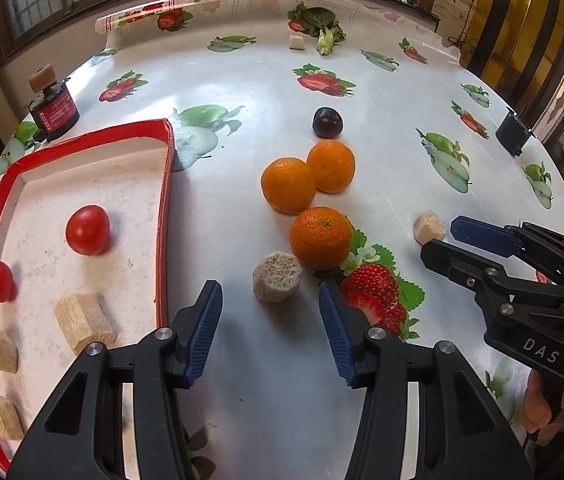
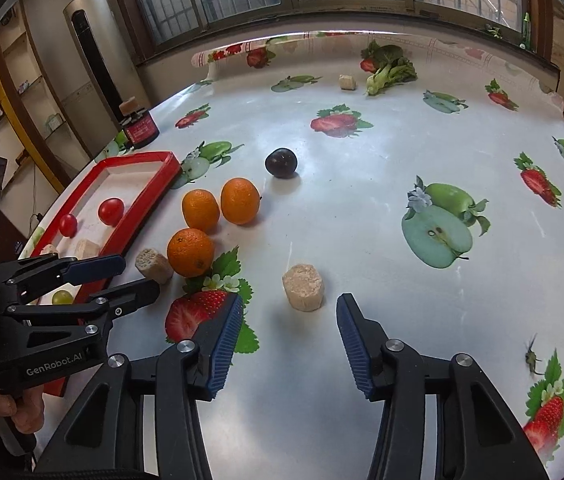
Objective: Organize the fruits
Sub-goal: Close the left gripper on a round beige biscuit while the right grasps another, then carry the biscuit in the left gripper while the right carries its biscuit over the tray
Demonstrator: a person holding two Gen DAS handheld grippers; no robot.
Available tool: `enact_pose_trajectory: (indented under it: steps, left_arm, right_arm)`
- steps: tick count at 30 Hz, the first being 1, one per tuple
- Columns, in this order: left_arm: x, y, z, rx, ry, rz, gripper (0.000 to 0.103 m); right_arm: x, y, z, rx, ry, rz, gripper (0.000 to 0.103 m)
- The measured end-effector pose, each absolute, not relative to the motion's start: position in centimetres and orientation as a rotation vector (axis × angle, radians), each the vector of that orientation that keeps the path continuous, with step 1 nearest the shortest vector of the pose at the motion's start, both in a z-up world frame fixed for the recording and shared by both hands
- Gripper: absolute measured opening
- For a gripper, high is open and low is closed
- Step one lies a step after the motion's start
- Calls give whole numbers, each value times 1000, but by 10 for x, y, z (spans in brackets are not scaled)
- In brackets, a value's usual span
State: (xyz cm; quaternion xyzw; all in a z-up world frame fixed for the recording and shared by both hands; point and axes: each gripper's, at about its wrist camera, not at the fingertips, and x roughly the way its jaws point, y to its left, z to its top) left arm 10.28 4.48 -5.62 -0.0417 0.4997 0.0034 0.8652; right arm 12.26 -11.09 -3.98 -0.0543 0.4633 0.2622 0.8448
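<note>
Three oranges (image 1: 320, 238) (image 2: 191, 252) lie clustered mid-table, with a dark plum (image 1: 327, 122) (image 2: 281, 163) behind them. Two red tomatoes (image 1: 87, 230) (image 2: 111, 211) rest in the red-rimmed tray (image 1: 164, 216) (image 2: 144, 204) at the left. A green grape (image 2: 62, 297) shows behind the left gripper's fingers. My left gripper (image 1: 268, 286) (image 2: 140, 274) is open, and a round beige chunk (image 1: 278, 280) (image 2: 153, 266) sits at its fingertips, untouched. My right gripper (image 2: 290, 298) (image 1: 439, 236) is open too, with another beige chunk (image 2: 303, 286) (image 1: 429, 226) between its tips, pads apart from it.
Several beige chunks (image 1: 84, 322) lie in the tray. A red-labelled jar (image 1: 56, 110) stands behind it, leafy greens (image 1: 322, 26) and a chunk at the far edge, a dark container (image 1: 512, 134) at the right edge. The cloth bears printed fruit.
</note>
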Motion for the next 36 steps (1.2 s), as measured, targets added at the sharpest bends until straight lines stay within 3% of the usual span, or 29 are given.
enact_pose_trajectory:
  steps: [4, 6, 7, 9, 36]
  left_arm:
    - [109, 43, -63, -79, 1045, 6, 42]
    - [108, 44, -62, -84, 1039, 1, 25]
    - [109, 45, -61, -90, 1038, -3, 22]
    - [108, 45, -61, -95, 1037, -9, 22]
    - [34, 107, 27, -131, 764, 205, 22]
  right_arm:
    - [134, -100, -50, -132, 992, 553, 42]
    - [137, -96, -56, -145, 998, 548, 34]
    - [137, -95, -56, -156, 982, 540, 31]
    - [136, -96, -56, -159, 979, 538, 27]
    - [73, -60, 44, -174, 775, 640, 26]
